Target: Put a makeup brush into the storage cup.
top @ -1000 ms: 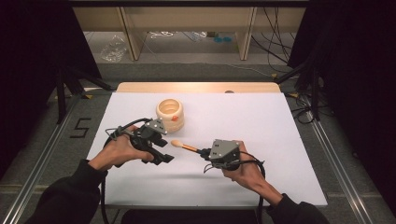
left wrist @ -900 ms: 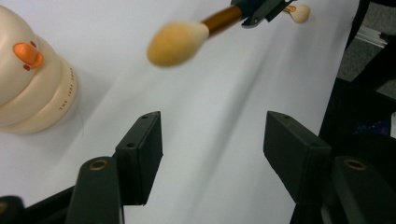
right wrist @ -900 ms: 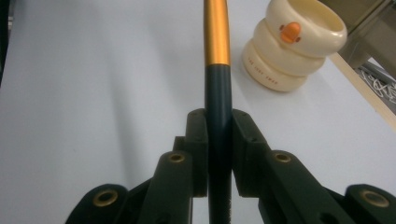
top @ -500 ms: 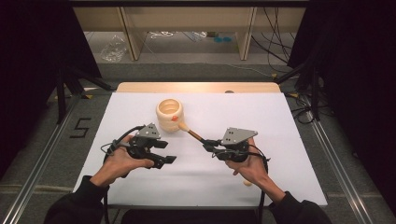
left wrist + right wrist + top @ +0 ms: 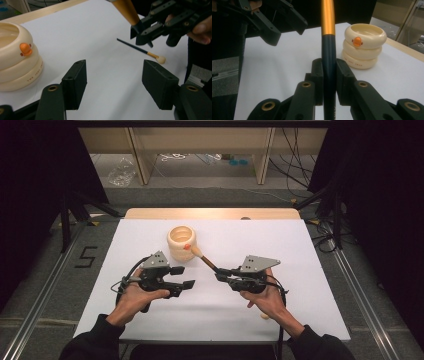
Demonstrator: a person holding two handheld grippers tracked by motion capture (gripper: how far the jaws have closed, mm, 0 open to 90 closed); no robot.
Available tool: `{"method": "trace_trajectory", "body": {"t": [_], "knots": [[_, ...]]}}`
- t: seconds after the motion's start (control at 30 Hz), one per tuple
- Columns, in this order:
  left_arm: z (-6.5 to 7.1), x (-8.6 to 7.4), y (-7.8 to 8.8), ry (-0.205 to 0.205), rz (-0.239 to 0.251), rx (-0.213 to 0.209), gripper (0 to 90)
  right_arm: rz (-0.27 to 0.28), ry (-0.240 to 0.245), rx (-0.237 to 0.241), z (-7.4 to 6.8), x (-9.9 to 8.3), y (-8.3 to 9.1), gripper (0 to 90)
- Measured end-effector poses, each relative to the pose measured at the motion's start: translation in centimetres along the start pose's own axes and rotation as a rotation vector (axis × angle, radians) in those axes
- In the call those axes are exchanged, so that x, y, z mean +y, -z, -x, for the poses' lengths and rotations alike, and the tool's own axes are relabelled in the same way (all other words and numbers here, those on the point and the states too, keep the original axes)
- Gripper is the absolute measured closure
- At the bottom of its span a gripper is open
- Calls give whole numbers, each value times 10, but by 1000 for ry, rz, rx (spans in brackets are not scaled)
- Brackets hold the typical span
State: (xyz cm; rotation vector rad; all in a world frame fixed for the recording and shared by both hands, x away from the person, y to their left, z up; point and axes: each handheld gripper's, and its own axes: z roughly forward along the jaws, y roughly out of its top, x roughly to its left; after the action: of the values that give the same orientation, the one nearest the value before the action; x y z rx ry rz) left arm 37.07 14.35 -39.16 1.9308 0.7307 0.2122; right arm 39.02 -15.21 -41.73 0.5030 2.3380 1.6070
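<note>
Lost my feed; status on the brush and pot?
Right hand-held gripper shut on brush. Left hand-held gripper open, empty. Brush tip beside pot. Path clear.

A white sheet (image 5: 280,245) covers the table (image 5: 210,213), whose bare wooden edge shows along the top of the sheet in the middle of the high view. In the left gripper view a second thin brush (image 5: 141,50) with a pale round tip lies flat on the sheet right of centre. On the grey floor at the left of the high view a black "5" (image 5: 86,256) is marked. Further up lie crumpled clear plastic (image 5: 121,172) and wooden shelf legs (image 5: 141,155), with cables (image 5: 295,155) at upper right.
</note>
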Motion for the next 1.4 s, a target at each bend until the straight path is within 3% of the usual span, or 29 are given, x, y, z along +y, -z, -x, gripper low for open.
{"method": "trace_trajectory", "body": {"t": [0.4, 0.93, 1.4], "knots": [[4, 3, -11, 25, 81, -22, 385, 0, 4, 21, -7, 0, -7, 789], [7, 8, -21, 50, 94, -61, 436, -8, 16, 47, -12, -1, -14, 789], [7, 9, -23, 55, 117, -88, 559, -3, 4, 70, -16, -2, -18, 789]]}}
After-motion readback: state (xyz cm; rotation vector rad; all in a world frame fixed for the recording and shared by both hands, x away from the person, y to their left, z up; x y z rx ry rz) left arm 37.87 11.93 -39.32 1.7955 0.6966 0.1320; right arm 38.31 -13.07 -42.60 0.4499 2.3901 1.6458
